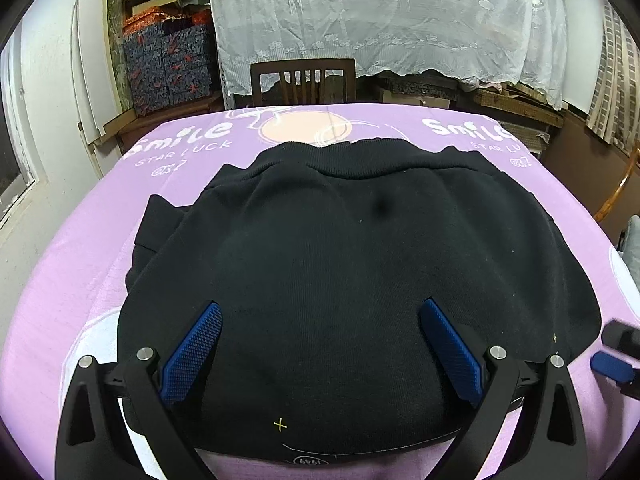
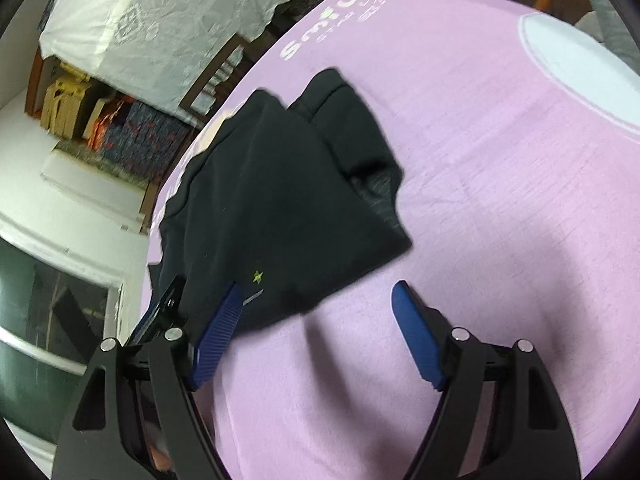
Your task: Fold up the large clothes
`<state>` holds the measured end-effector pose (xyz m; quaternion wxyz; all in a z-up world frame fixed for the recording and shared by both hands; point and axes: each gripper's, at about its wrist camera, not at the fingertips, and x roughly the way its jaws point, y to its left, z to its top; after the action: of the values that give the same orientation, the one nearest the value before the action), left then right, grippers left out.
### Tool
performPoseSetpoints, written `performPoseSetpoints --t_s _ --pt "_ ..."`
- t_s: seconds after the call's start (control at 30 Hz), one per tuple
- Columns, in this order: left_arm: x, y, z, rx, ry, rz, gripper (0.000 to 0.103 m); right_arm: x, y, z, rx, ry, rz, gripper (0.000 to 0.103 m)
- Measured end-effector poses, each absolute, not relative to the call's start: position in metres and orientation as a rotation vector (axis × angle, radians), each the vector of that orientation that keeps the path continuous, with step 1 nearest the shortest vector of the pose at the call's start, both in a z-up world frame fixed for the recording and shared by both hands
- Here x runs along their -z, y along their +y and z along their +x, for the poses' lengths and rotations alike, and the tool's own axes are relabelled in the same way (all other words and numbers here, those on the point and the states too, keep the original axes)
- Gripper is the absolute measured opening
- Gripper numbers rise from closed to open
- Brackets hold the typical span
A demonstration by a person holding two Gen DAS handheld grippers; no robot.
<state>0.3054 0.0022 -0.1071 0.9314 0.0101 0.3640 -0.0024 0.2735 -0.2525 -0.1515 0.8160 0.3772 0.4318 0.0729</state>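
A black garment [image 1: 340, 264] lies folded into a thick pile on the purple printed sheet [image 1: 72, 248], its ribbed hem at the far side. My left gripper [image 1: 322, 306] hovers open over the pile's near edge, blue pads wide apart and holding nothing. The right gripper's blue tip [image 1: 614, 364] shows at the right edge. In the tilted right wrist view the black garment [image 2: 280, 200] lies left of centre on the sheet [image 2: 500, 208]. My right gripper [image 2: 318, 290] is open at its near corner, the left pad [image 2: 218, 336] over the cloth. Nothing is gripped.
A wooden chair [image 1: 303, 80] stands behind the far edge of the table. Behind it hangs a white lace cloth [image 1: 380, 16]; patterned boxes [image 1: 168, 64] and white boards [image 1: 90, 68] are stacked at the left. A window [image 2: 52, 320] is at the left.
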Motion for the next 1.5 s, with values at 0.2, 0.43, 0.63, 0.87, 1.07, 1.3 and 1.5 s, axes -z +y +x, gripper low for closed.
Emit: performPoseSetpoints --t_s 0.2,0.43,0.63,0.87,1.07,1.3,1.5 --pt "0.107 0.002 0.305 0.005 0.745 0.02 0.1 0.152 -0.257 0.29 -0.058 0.865 0.843 0.077" --pt "0.108 0.002 0.305 0.006 0.748 0.013 0.1 0.154 -0.236 0.295 -0.114 0.902 0.872 0.078" --pt "0.102 0.003 0.305 0.016 0.748 0.022 0.1 0.155 -0.238 0.303 -0.08 0.866 0.891 0.077" --pt "0.099 0.021 0.313 -0.02 0.762 -0.047 0.1 0.156 -0.25 0.314 -0.074 0.824 0.977 0.069" --pt "0.113 0.017 0.322 -0.033 0.794 -0.029 0.1 0.156 -0.247 0.308 -0.087 0.776 0.911 0.068" --pt "0.115 0.018 0.323 -0.031 0.799 -0.036 0.1 0.163 -0.251 0.317 -0.055 0.772 0.935 0.06" --pt "0.116 0.019 0.324 -0.034 0.801 -0.038 0.1 0.155 -0.237 0.308 -0.034 0.767 0.874 0.062"
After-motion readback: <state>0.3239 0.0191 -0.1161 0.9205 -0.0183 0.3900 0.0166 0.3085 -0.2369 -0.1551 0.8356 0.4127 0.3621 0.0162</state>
